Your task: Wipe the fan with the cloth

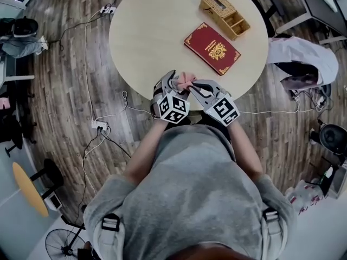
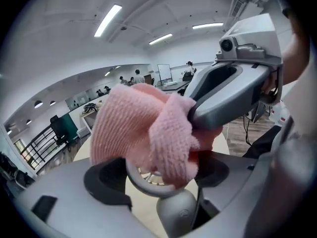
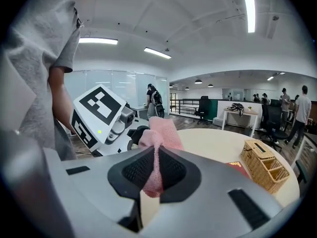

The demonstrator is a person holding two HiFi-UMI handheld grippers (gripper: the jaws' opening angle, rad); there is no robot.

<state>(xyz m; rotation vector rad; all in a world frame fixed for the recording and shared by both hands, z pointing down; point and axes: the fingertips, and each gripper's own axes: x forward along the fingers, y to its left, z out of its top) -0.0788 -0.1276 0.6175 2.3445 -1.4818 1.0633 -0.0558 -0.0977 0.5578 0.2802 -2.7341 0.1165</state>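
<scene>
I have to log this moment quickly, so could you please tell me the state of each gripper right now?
Left gripper: closed, holding the small fan.
Right gripper: closed, holding the pink cloth against the fan.

Lighting is bright and even in all three views. The source is overhead: the ceiling strip lights (image 2: 107, 20) in the left gripper view, and likewise those in the right gripper view, are blown out to plain white. In the head view the bench (image 1: 146, 31) reads pale and flat, with only faint, soft shadows beside the objects on it.

Distortion is heavy throughout, with wide-angle bowing of straight lines. Both gripper views fall to black at the corners.

In the left gripper view the cloth (image 2: 143, 128), the fan (image 2: 151, 190) ring and the left tongs (image 2: 159, 177) lie close to the lens and are soft. The right tongs (image 3: 157, 175) are sharper, with pad texture legible.
</scene>
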